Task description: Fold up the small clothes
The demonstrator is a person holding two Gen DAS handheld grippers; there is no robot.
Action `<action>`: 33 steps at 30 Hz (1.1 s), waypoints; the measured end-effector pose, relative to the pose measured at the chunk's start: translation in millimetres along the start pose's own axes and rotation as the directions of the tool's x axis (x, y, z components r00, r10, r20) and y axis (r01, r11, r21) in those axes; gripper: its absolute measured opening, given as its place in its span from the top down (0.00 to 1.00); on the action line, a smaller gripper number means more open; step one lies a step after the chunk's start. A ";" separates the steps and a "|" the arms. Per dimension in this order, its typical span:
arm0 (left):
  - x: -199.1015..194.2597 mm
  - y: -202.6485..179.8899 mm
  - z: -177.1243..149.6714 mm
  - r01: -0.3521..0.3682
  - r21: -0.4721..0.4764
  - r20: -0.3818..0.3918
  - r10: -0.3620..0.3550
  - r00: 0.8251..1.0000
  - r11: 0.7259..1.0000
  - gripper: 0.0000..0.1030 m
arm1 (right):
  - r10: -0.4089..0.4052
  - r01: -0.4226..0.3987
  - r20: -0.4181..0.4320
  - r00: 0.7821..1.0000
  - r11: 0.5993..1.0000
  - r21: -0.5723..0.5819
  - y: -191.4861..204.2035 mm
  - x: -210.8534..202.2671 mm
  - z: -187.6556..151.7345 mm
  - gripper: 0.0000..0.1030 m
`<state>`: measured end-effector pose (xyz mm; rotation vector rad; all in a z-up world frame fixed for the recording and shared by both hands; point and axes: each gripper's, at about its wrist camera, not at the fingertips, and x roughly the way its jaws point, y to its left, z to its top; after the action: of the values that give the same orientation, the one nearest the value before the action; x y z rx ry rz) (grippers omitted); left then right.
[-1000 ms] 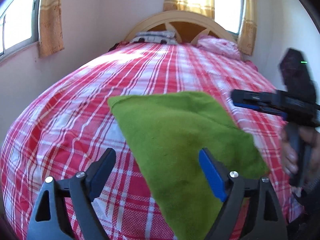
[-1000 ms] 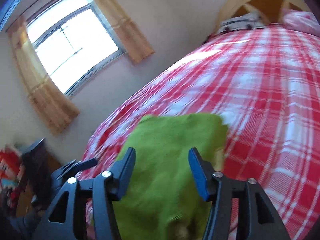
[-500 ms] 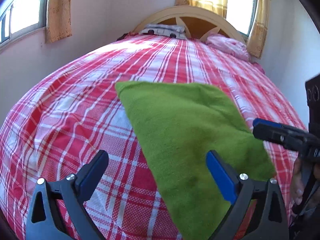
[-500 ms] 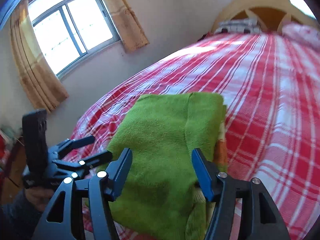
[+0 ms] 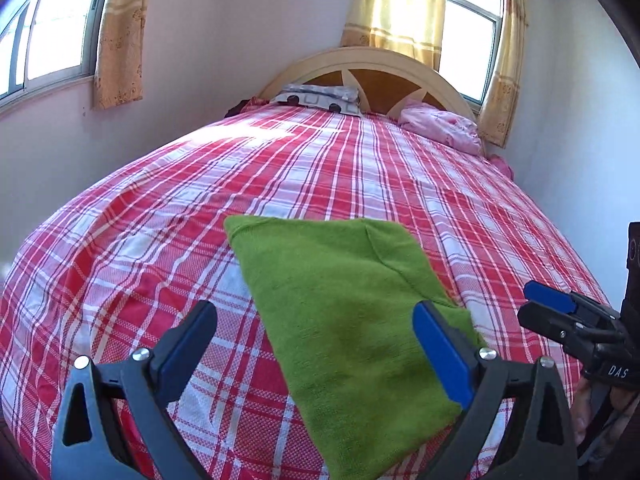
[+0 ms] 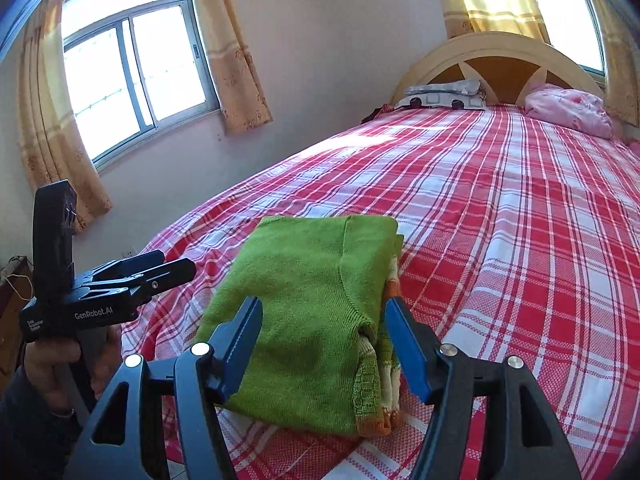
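A green knitted garment (image 5: pixel 340 292) lies folded in a rectangle on the red plaid bed (image 5: pixel 152 240), near its foot. In the right wrist view its right edge (image 6: pixel 390 364) shows orange and white layers under the green top (image 6: pixel 304 280). My left gripper (image 5: pixel 314 312) hovers over the near left part of the garment, open wide, with nothing between its pads. My right gripper (image 6: pixel 322 304) hangs open above the garment's near end without touching it. Each gripper appears in the other's view: the right gripper (image 5: pixel 526 302) at the far right, the left gripper (image 6: pixel 178 262) at the left, held by a hand (image 6: pixel 60 364).
A patterned pillow (image 5: pixel 316 98) and a pink bundle (image 5: pixel 440 126) lie at the wooden headboard (image 5: pixel 360 64). Walls run close along both sides of the bed. Curtained windows (image 6: pixel 132 68) stand on the left wall and behind the headboard.
Both grippers have drawn back from the green garment, and their jaws stand wider. The right gripper moved from over the garment to beside its right edge. The garment lies still, folded.
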<state>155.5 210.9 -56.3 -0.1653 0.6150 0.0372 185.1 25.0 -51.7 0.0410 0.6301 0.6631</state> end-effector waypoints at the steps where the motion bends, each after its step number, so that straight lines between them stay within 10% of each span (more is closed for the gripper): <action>1: -0.9 -0.6 0.7 0.002 0.001 0.003 -0.002 1.000 1.000 0.02 | 0.001 -0.001 0.002 1.000 1.000 0.000 1.9 -1.9 -0.7 0.37; 33: -8.2 -6.7 1.3 0.014 0.002 0.013 -0.014 1.000 1.000 0.02 | 0.016 -0.016 0.009 1.000 1.000 0.006 7.2 -2.4 -4.5 0.37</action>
<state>150.1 204.6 -49.6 -0.1672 0.6006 0.0245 177.0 28.6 -52.4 0.0545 0.6240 0.6759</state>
